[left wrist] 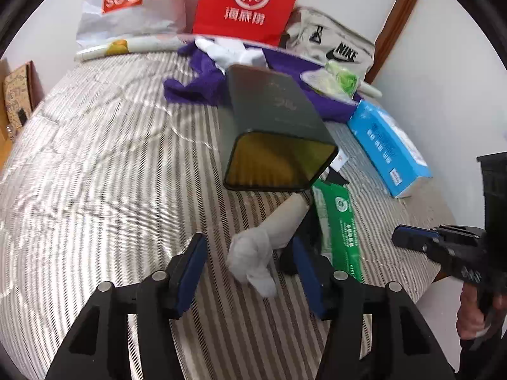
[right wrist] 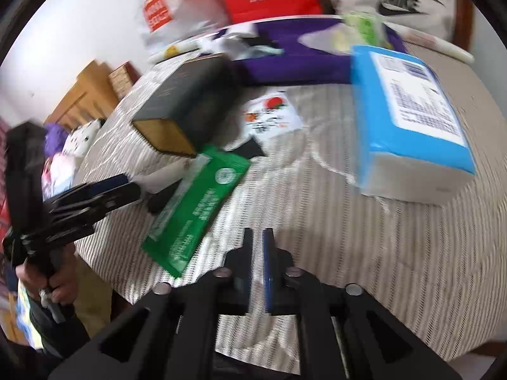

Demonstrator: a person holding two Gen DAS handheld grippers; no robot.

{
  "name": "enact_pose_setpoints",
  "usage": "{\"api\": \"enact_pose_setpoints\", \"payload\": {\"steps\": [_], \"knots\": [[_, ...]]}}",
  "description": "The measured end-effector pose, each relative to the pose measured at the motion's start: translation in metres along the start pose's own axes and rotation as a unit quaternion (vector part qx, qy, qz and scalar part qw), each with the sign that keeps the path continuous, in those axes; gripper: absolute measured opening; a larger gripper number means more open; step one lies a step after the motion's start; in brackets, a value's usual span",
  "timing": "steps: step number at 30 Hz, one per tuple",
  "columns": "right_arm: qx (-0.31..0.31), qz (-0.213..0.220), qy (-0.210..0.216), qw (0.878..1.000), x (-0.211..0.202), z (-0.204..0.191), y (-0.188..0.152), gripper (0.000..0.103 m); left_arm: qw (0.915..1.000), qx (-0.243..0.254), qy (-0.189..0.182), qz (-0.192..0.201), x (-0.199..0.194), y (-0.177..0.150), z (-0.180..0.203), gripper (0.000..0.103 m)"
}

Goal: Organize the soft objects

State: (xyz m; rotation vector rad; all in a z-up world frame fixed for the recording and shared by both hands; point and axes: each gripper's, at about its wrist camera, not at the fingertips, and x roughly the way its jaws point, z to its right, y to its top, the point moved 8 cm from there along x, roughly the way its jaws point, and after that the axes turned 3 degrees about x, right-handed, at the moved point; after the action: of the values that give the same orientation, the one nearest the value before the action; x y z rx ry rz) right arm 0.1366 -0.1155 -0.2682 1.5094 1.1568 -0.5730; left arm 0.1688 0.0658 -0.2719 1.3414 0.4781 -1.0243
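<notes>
A knotted white sock [left wrist: 253,253] lies on the striped bed between the wide-open fingers of my left gripper [left wrist: 250,264], which touches nothing. A dark box with a gold inside [left wrist: 279,133] lies open-end toward me just beyond the sock; it also shows in the right wrist view [right wrist: 190,101]. A green wipes pack [left wrist: 340,221] lies right of the sock, and in the right wrist view [right wrist: 196,209] ahead-left of my right gripper [right wrist: 257,240], which is shut and empty above the bed's near edge. A purple cloth [left wrist: 202,82] lies farther back.
A blue tissue pack [left wrist: 386,145] lies at the right, large in the right wrist view [right wrist: 408,120]. A red bag [left wrist: 247,3], a white Miniso bag [left wrist: 126,3] and a Nike bag [left wrist: 336,44] stand along the back wall. The bed edge [left wrist: 427,272] is at the right.
</notes>
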Motion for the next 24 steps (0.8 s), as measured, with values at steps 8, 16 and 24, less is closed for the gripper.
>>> {"api": "enact_pose_setpoints", "payload": {"steps": [8, 16, 24], "knots": [[-0.01, -0.016, 0.018, 1.0, 0.027, -0.044, 0.009, 0.049, 0.9984, 0.006, 0.053, 0.016, -0.022, -0.002, -0.017, 0.018], [0.08, -0.02, -0.005, 0.997, 0.046, -0.048, 0.021, 0.058, 0.9954, -0.006, 0.093, 0.022, -0.038, -0.014, -0.052, 0.018], [0.051, 0.019, -0.1, 0.993, 0.06, -0.064, 0.027, 0.066, 0.9975, -0.032, 0.056, 0.029, -0.04, -0.021, -0.059, 0.019]]}}
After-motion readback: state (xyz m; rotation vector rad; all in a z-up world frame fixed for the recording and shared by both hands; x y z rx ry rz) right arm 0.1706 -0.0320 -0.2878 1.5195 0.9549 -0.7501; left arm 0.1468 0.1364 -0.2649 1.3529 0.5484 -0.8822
